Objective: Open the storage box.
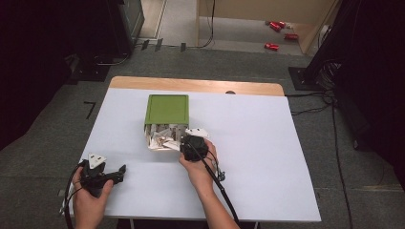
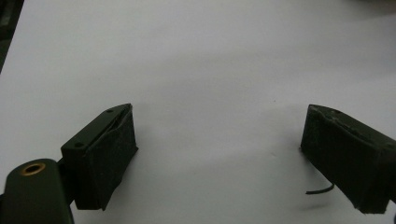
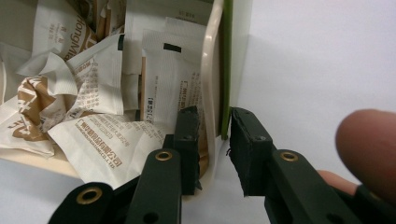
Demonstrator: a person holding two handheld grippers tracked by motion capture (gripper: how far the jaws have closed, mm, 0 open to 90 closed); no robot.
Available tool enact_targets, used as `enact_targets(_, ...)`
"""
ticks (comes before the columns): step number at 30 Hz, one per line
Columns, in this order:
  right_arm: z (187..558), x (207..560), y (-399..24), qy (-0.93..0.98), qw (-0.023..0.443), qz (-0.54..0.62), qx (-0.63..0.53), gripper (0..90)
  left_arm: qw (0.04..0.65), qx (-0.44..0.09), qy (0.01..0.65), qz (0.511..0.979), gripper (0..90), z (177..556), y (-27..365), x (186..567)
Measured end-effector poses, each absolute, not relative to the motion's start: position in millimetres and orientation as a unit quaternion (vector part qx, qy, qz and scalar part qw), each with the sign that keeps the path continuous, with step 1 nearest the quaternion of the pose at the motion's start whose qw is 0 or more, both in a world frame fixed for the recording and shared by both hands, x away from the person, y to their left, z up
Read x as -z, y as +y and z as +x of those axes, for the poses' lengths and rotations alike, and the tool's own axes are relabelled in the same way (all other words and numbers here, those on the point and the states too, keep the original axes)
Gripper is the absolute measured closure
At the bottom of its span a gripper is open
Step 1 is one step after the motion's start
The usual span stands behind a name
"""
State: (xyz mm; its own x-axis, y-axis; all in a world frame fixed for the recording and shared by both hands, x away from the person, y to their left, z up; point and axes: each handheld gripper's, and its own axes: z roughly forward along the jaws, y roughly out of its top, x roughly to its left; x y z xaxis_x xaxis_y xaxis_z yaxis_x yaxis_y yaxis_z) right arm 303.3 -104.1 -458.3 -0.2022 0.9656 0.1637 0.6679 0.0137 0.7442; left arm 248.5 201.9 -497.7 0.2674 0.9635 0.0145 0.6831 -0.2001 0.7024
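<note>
White tabletop [image 1: 267,157] stretches under both tools as the job appears to be in its early stage: at the near left, the left gripper [image 1: 120,172] rests in the person's hand on bare surface, its jaws spread wide with nothing between them, seemingly waiting its turn. Farther in, near the middle of the table, the right gripper [image 3: 214,140] has its jaws set either side of the near right wall of the green box [image 1: 166,109], one jaw inside among the contents and one outside; the jaws stand narrow around the cream inner rim and green edge, though whether the pads actually press on the wall cannot be told. Judged from this, the hold on the box is being taken or has just been taken, while any pulling, steadying or emptying looks still to come. The box lies toward the far centre, its green side up and its open end facing the person, with white and brown printed paper sachets [image 3: 93,140], some crumpled, crowding that mouth and spilling slightly onto the table
</note>
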Motion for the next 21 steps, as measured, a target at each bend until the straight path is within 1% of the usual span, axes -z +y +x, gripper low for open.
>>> enact_targets(5, 299, 454, -106, 0.678, 0.198, 0.600, -0.376, 75.1, 0.299, -0.235, 0.558, 0.738, 10.9, 249, 202, 498)
enact_targets(9, 294, 452, -107, 0.674, 0.208, 0.597, -0.383, 75.9, 0.298, -0.235, 0.558, 0.738, 11.0, 249, 202, 498)
enact_targets(14, 287, 441, -111, 0.662, 0.222, 0.587, -0.411, 80.1, 0.298, -0.236, 0.558, 0.738, 11.0, 249, 202, 498)
enact_targets(19, 285, 439, -112, 0.659, 0.224, 0.585, -0.416, 82.1, 0.298, -0.236, 0.558, 0.738, 10.9, 249, 202, 498)
enact_targets(20, 284, 438, -111, 0.658, 0.224, 0.586, -0.417, 83.0, 0.299, -0.235, 0.558, 0.738, 11.0, 249, 202, 498)
enact_targets(21, 283, 438, -111, 0.658, 0.222, 0.584, -0.420, 85.8, 0.299, -0.235, 0.558, 0.738, 10.9, 249, 202, 498)
